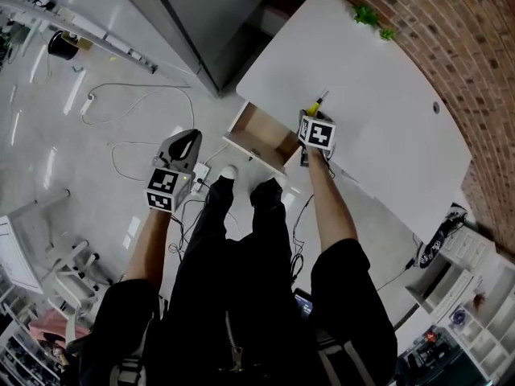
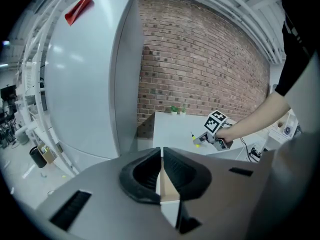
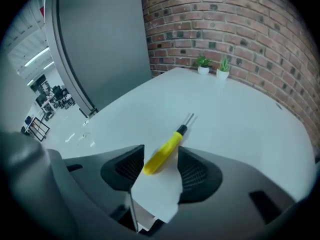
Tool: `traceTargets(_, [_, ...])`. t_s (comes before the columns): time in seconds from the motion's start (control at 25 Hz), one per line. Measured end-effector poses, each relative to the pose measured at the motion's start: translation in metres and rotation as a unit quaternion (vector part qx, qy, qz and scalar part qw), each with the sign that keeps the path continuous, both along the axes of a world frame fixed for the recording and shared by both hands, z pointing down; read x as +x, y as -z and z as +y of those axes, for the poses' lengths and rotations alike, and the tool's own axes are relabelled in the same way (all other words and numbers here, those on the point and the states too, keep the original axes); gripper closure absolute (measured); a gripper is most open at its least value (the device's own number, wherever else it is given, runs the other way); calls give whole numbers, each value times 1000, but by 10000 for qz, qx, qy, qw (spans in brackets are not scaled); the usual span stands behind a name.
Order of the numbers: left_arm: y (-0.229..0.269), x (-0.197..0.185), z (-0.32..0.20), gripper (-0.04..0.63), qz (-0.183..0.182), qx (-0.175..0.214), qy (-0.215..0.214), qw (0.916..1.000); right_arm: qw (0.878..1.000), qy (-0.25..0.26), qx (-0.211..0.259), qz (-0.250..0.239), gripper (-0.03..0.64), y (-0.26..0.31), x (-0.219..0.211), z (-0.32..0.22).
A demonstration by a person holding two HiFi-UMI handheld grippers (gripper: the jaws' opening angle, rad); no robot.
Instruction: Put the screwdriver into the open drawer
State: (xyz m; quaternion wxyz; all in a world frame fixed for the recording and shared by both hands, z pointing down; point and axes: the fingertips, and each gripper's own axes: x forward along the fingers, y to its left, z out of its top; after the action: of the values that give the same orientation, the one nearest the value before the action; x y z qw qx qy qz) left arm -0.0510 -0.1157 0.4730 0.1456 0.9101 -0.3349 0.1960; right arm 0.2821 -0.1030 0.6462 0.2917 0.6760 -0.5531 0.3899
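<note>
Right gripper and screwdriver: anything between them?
Nothing. The screwdriver lies on the bare white table, its yellow handle end inside the open jaws of the right gripper. This shows in the right gripper view.

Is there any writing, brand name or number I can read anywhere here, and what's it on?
No readable text anywhere.
Marker cubes on the left claw and right claw: black-and-white squares only, no letters.
Red tag on the grey cabinet: blurred, unreadable.
Screwdriver: no print visible.

This is looking like a workshop-like lab: a brick wall [image 3: 240, 29] is rising beyond the jaws, and equipment racks [image 3: 52, 96] are standing far to their left.
</note>
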Motion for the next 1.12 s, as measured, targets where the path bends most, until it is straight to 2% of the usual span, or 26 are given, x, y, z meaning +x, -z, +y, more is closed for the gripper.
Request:
traceTargets(0.2, [0, 2, 1, 560, 0, 14, 7, 10000, 9998, -96, -161, -102, 481, -9, 1, 12])
traceTargets(0.4, [2, 8, 5, 560, -26, 36, 58, 10000, 9991, -264, -132, -303, 534, -12, 7, 21])
traceTargets(0.72, [7, 19, 14, 560, -80, 114, 321, 9994, 9971, -129, -39, -748, 540, -11, 9, 23])
traceTargets(0.92, [12, 24, 17, 560, -52, 165, 424, 9990, 9975, 274, 120, -639, 540, 2, 7, 32])
traceTargets(1.12, [13, 31, 18, 560, 24, 209, 338, 9992, 9948, 579, 510, -664, 540, 27, -2, 38])
